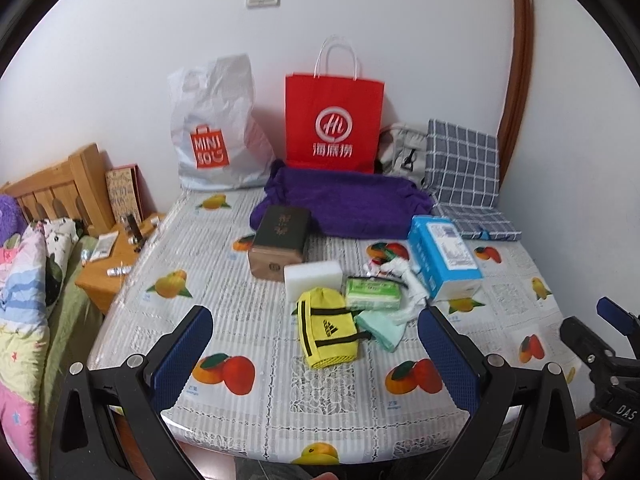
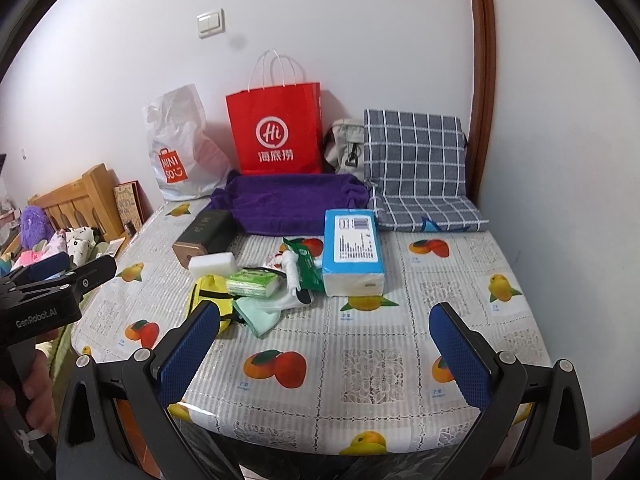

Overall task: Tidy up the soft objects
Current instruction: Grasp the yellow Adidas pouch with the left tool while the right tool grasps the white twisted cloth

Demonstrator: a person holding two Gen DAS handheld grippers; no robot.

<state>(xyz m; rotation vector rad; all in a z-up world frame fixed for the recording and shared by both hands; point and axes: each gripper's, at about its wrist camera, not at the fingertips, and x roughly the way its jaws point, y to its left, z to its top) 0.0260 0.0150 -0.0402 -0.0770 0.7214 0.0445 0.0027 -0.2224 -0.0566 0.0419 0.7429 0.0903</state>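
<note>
In the middle of the fruit-print table (image 1: 256, 292), a yellow pouch (image 1: 326, 330), green tissue pack (image 1: 373, 293), white sponge (image 1: 313, 276) and mint cloth (image 1: 380, 326) lie bunched together, the cloth partly hidden beneath. The left gripper (image 1: 316, 356) and right gripper (image 2: 326, 350) both hover spread wide, empty, their bases cut off.

1 red paper bag (image 1: 334, 120) | 1 white plastic bag (image 1: 214, 128) | 1 purple cloth tray (image 1: 344, 204) | 1 white sponge (image 1: 313, 279) | 2 tissue packs: blue (image 1: 442, 256), green (image 1: 373, 293) | 1 yellow pouch (image 1: 326, 330) | 1 dark box (image 1: 280, 246)
</note>
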